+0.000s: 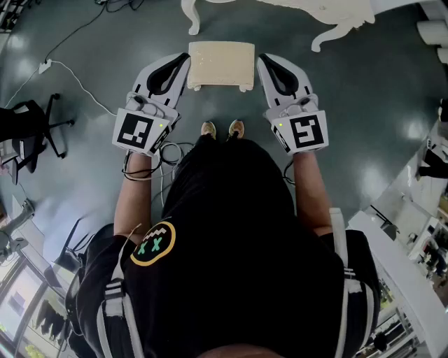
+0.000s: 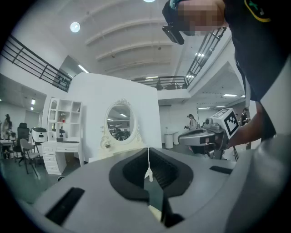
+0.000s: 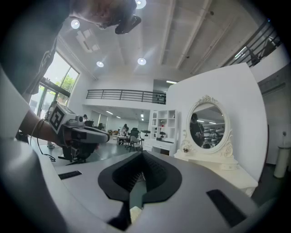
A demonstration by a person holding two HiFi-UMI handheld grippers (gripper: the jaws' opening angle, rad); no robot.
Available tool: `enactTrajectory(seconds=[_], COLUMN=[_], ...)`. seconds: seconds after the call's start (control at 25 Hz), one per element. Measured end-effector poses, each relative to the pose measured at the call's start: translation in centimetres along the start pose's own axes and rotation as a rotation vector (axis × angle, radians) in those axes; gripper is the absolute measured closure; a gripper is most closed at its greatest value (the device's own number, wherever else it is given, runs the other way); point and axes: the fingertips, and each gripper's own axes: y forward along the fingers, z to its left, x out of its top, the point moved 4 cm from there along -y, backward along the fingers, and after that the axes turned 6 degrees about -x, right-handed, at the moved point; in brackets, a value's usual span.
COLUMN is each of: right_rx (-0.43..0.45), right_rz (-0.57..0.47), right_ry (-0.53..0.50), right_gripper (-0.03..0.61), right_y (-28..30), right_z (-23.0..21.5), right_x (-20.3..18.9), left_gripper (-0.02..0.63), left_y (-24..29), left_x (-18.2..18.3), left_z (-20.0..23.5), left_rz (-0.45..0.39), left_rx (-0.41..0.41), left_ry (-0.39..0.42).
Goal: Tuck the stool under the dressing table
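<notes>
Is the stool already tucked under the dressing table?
No, the stool stands on open floor, short of the dressing table legs.

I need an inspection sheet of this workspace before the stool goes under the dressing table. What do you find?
Surface: dark glossy floor.
Job's things: cream stool stands before the dressing table, not yet under it.
Clutter: black chair at the left.
Grippers: left claw and right claw flank the stool, both shut, empty; contact cannot be told.
Cables: white cable on floor; dark cables by the person's feet.
Surroundings: white shelf unit, balcony railing.
</notes>
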Motion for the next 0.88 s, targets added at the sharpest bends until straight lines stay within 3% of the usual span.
enactTrajectory(seconds=[0.68, 0.76, 0.88], right_rx=[0.003, 0.008, 0.017], right_rz=[-0.015, -0.015, -0.014], right_ry=[0.009, 0.02, 0.033], right_gripper=[0.557, 0.524, 0.452], right_y=[-0.09, -0.06, -0.04], right_z=[-0.33, -0.48, -0.63], right_x=[-0.07, -0.07, -0.12], left_gripper=[0.589, 0.586, 0.472], left_y=[0.35, 0.42, 0.5], left_x=[0.03, 0.1, -0.11], left_z=[-0.46, -0.37, -0.27], left_rz=[-0.036, -0.037, -0.019], left_rx=[-0.027, -0.026, -0.033], left_ry=[0.003, 0.0, 0.008])
